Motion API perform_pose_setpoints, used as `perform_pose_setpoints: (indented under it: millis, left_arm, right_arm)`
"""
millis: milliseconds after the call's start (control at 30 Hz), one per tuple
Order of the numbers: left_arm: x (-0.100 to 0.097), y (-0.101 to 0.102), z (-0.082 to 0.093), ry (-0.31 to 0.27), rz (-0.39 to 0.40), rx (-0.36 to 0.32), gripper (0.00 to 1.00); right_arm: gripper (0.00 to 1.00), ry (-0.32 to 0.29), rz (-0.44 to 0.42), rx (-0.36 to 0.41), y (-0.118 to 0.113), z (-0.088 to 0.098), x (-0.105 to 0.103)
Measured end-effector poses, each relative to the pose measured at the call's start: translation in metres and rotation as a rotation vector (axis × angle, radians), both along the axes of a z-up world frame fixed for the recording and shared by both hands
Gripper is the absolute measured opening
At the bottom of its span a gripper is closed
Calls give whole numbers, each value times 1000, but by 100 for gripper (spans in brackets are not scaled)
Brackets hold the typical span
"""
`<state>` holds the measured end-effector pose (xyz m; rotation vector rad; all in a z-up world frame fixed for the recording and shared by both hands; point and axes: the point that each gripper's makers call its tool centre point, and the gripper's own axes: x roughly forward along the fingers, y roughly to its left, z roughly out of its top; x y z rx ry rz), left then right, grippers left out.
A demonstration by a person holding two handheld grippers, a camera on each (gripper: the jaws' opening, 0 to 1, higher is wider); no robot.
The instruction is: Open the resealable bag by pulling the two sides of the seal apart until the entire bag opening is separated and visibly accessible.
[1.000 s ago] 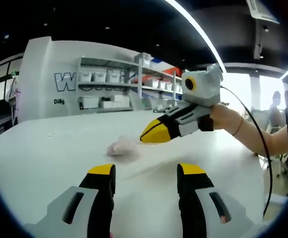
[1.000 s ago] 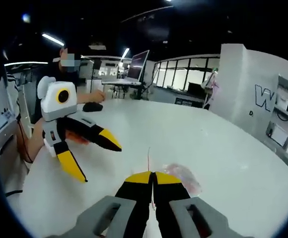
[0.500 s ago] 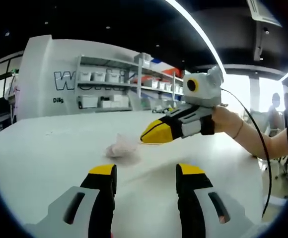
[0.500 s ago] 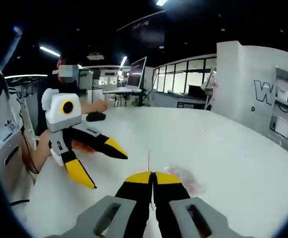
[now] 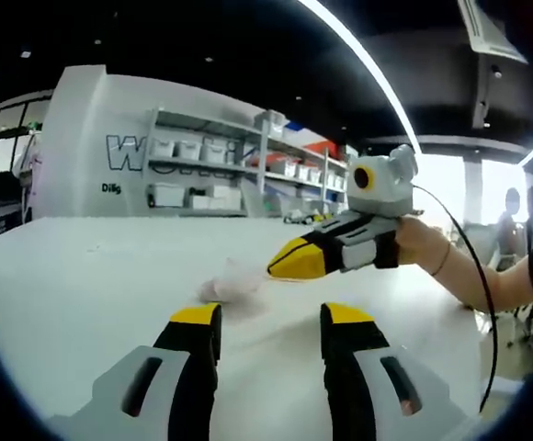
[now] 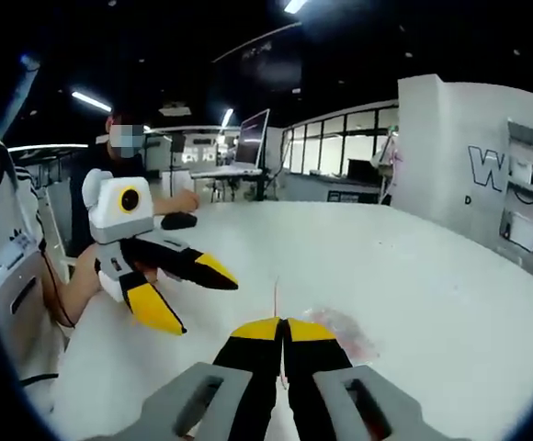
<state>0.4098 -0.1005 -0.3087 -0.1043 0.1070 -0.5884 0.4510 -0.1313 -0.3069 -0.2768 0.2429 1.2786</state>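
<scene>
Small crumpled clear plastic resealable bag with pinkish contents [image 5: 232, 280] lying on wide white surface [image 5: 83, 276], out ahead of left claw [image 5: 265, 317]. Left claw's yellow-tipped black jaws spread wide apart, nothing between them, short of bag and not touching it. Right claw [image 5: 289, 265] seen in left gripper view coming in from right, held by a hand [image 5: 423, 241], yellow tips together, just beside bag's edge (contact hard to tell at this size).

In right gripper view: right claw [image 6: 283, 328] jaws pressed together, a thin red-edged strip of the bag [image 6: 277, 299] sticking up from between the tips, so clamped on bag's seal edge. Rest of bag [image 6: 340, 328] lying flat on surface [image 6: 413, 276] just beyond and right of tips. Left claw [image 6: 188, 289] visible at left, jaws splayed open, above surface, apart from bag.

Background: white shelving unit with storage bins [image 5: 202, 170], monitor on a far desk [image 6: 253, 124], seated person behind left claw [image 6: 124, 152].
</scene>
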Motion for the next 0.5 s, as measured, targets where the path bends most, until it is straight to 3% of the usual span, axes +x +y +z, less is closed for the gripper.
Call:
perform_pose_setpoints:
  millis: [100, 200, 500]
  left_arm:
    - [0, 0, 0, 30, -6, -60, 35]
    - [2, -2, -5, 68, -23, -85, 35]
    - [2, -7, -4, 67, -32, -112, 38]
  right_arm:
    - [0, 8, 4, 12, -1, 1, 0]
    - [0, 6, 5, 15, -2, 1, 1]
    - [0, 15, 6, 22, -4, -2, 1]
